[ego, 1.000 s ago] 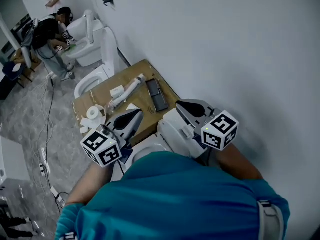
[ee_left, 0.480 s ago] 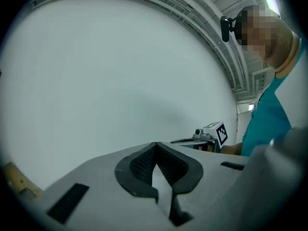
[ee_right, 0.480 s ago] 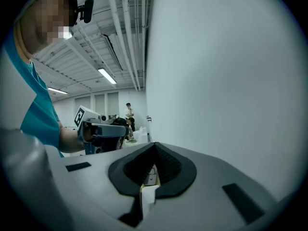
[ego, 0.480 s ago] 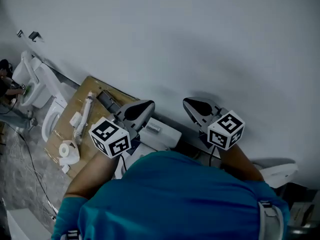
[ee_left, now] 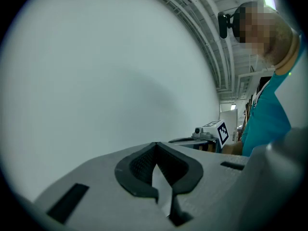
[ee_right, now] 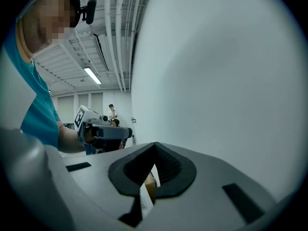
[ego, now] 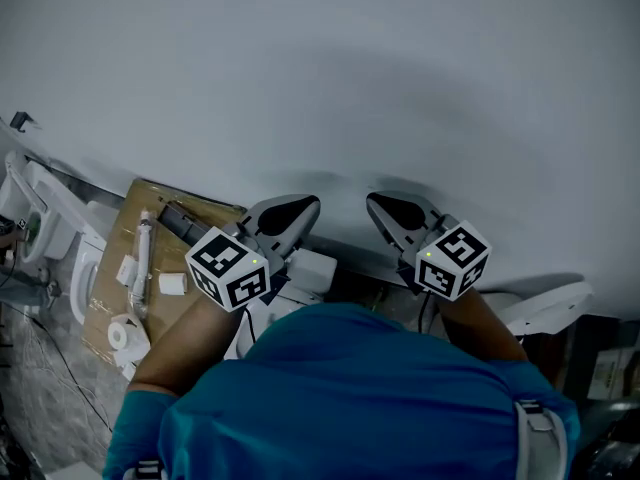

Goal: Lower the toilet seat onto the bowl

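The left gripper (ego: 298,208) and right gripper (ego: 388,210), both closed on nothing, now face the bare wall (ego: 400,88); the view has swung away from the cardboard sheet (ego: 110,268). The toilet (ego: 312,268) below is mostly hidden by the torso (ego: 350,398), its toilet seat unseen; lowering seems not begun. No writing legible.

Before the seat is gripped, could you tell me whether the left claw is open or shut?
Shut: on the left claw the two tips touch, with nothing held between them.
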